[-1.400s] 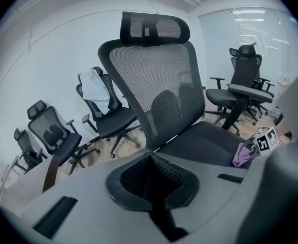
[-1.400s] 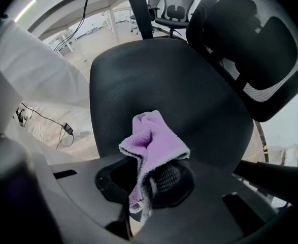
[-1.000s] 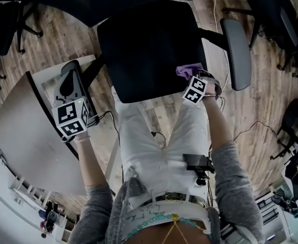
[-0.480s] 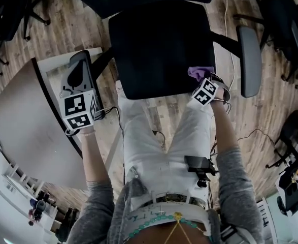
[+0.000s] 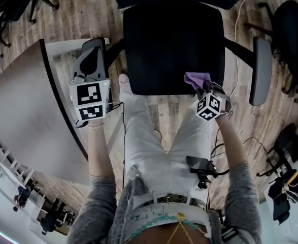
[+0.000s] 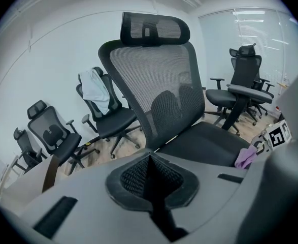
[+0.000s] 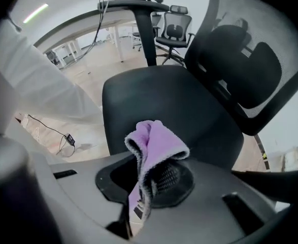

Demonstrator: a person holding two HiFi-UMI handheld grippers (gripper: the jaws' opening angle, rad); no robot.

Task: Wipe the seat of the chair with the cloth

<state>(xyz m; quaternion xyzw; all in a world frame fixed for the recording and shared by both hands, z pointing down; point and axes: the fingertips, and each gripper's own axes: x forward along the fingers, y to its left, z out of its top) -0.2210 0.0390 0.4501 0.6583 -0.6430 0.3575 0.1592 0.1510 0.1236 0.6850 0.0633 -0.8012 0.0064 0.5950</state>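
no legible text, brand or number; only square markers on the left cube [image 5: 91, 101] at nine o'clock, right cube [image 5: 208, 107] at three.

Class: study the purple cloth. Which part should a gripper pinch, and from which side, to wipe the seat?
Pinch the cloth by its gathered end, as the right gripper does, from the seat's front edge. It is limp, so the fold probably stays forward to wipe.

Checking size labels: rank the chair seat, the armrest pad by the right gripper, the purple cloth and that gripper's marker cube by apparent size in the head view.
1. Chair seat
2. Armrest pad
3. Purple cloth and marker cube look alike; the cube is nearer the camera, so unranked.
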